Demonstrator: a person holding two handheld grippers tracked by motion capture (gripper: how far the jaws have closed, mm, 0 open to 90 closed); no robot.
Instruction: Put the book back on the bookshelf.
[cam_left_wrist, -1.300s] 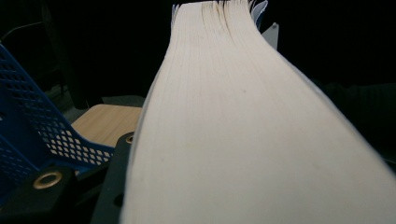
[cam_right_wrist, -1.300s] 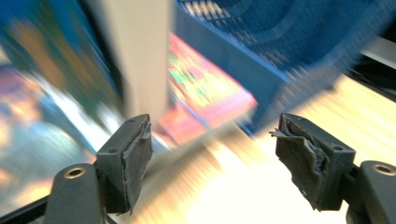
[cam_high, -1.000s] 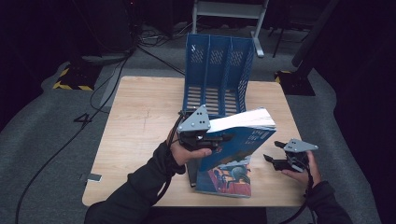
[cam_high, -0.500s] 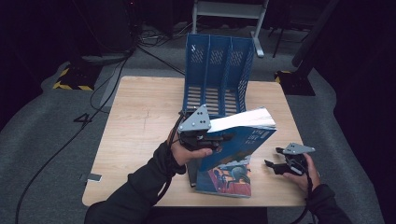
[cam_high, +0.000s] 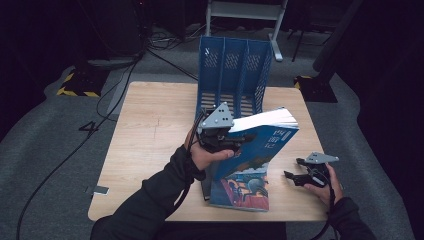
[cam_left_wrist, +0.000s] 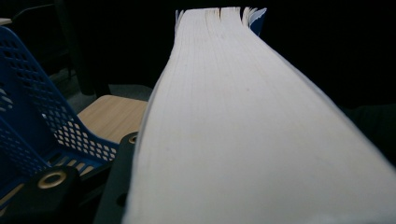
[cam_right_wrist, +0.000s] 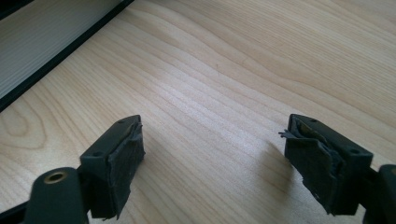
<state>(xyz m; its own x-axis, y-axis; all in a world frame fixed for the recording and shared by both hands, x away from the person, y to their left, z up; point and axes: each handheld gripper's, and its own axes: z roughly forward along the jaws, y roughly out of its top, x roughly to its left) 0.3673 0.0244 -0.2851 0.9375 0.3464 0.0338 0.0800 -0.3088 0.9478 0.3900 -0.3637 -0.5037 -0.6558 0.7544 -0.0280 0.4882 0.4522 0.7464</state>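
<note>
1. Left gripper (cam_high: 235, 141) is clamped on the book (cam_high: 252, 155), jaws on the upper part near the page edge; the hand behind it holds the book tilted, its lower edge on the table (cam_high: 150, 125)
2. Book stands near the table's front middle, cover toward the person, white page block on top, just in front of the blue file rack (cam_high: 235, 75)
3. Left gripper view: page block (cam_left_wrist: 243, 121) runs away between the jaws, rack wall (cam_left_wrist: 42, 121) at left
4. Right gripper (cam_high: 295, 177) sits low over the table right of the book, near but apart from it, jaws pointing at it
5. Right gripper view: the jaws have just been opening and stand wide apart, only bare wood between the pads (cam_right_wrist: 121, 163); book's page edge (cam_right_wrist: 42, 42) at upper left, not touched
</note>
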